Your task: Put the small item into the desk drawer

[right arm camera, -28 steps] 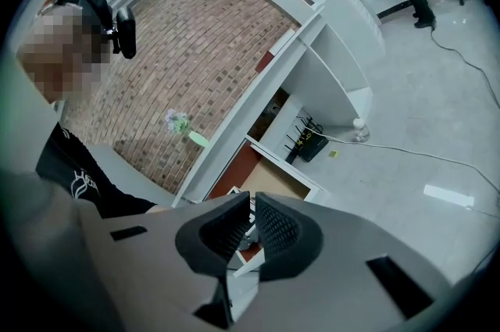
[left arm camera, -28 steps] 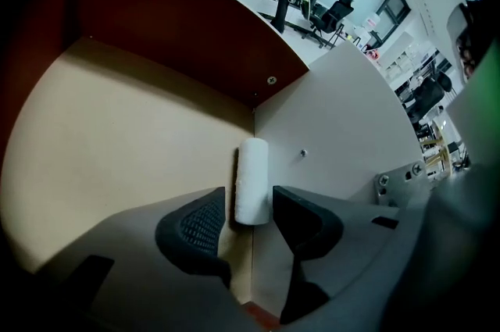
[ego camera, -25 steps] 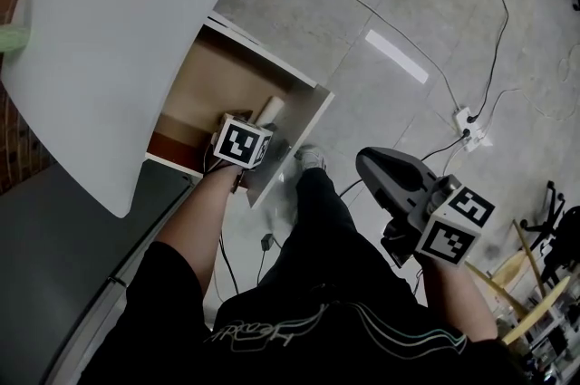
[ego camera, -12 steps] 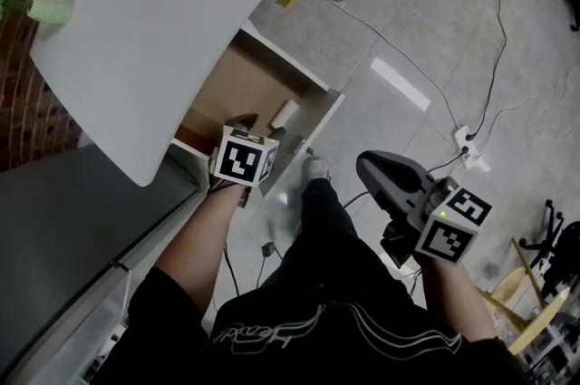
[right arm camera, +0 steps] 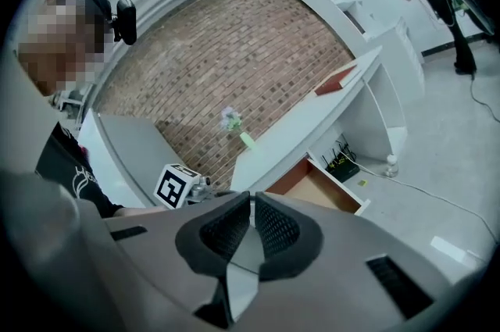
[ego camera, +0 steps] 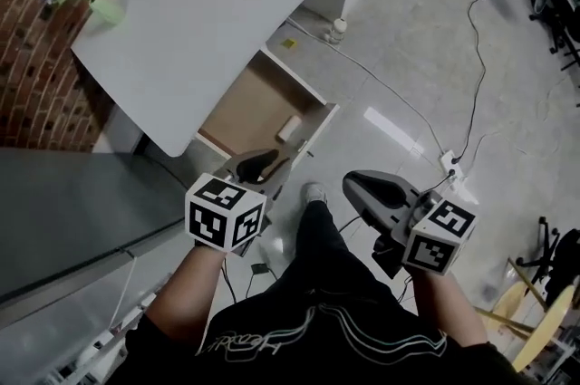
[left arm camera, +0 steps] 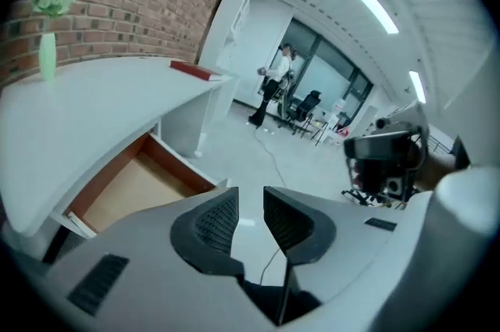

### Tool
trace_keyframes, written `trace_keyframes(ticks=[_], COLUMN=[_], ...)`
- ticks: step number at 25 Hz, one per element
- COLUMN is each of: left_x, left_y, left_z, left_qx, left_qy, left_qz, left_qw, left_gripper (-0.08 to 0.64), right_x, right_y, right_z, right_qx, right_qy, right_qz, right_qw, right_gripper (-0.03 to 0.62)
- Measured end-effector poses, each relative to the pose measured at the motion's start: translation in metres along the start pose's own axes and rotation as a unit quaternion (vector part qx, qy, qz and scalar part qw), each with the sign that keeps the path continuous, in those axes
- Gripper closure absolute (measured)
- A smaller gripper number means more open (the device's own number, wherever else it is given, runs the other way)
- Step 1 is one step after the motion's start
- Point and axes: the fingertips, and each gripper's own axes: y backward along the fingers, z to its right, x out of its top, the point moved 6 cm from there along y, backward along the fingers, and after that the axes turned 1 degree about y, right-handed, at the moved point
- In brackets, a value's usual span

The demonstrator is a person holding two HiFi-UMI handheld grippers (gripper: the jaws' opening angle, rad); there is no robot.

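left gripper (left arm camera: pixel 250 195) sits by the near corner of the open drawer (ego camera: pixel 243 116) in the head view; its jaws are part-spread with only air between, and have just been closing. right gripper (right arm camera: pixel 252 199) is held over the floor, jaws pressed together on nothing. small item (ego camera: pixel 290 128), a pale roll, lies inside the drawer near its front, apart from both grippers.

Left gripper (ego camera: pixel 258 164) hangs just short of the drawer (ego camera: pixel 246 110), at its near edge, and points down at a slant toward it. Its jaws are part open, have just been closing, with nothing between them. Right gripper (ego camera: pixel 355 185) is off to the drawer's right, nearer level, jaws together, empty. Left forearm (ego camera: pixel 181 293) and right forearm (ego camera: pixel 449 306) reach forward from the torso.
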Motion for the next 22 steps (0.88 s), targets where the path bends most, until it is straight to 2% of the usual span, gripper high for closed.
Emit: trace_keyframes(ticks=[3, 5, 7, 9, 11, 16, 19, 22], left_x=[0.007, 0.010, 0.014, 0.017, 0.019, 0.028, 0.030, 0.030], left_y=[0.047, 0.077, 0.107, 0.135, 0.161, 0.218, 0.243, 0.260], left_z=[0.043, 0.068, 0.091, 0.113, 0.136, 0.187, 0.208, 0.225], left_qx=[-0.051, -0.078, -0.090, -0.087, -0.089, -0.113, -0.121, -0.131], left_qy=[-0.001, 0.013, 0.026, 0.023, 0.008, -0.045, -0.069, -0.085], left_qz=[0.039, 0.064, 0.086, 0.104, 0.125, 0.185, 0.201, 0.205], left_qw=[0.9979, 0.9949, 0.9919, 0.9905, 0.9880, 0.9752, 0.9696, 0.9662], left_gripper=[0.471, 0.482, 0.499, 0.516, 0.525, 0.532, 0.537, 0.538], right_x=[0.009, 0.019, 0.026, 0.028, 0.029, 0.024, 0.019, 0.019], right_y=[0.019, 0.034, 0.052, 0.068, 0.081, 0.102, 0.111, 0.121], right_z=[-0.041, -0.070, -0.097, -0.123, -0.151, -0.205, -0.226, -0.241], right_qx=[0.010, 0.016, 0.020, 0.025, 0.030, 0.046, 0.048, 0.059], right_qy=[0.026, 0.047, 0.065, 0.078, 0.096, 0.146, 0.168, 0.169], right_qz=[0.021, 0.042, 0.060, 0.073, 0.082, 0.103, 0.107, 0.114], right_qw=[0.999, 0.998, 0.996, 0.994, 0.992, 0.983, 0.979, 0.977], right_gripper=[0.541, 0.543, 0.541, 0.542, 0.541, 0.543, 0.541, 0.543])
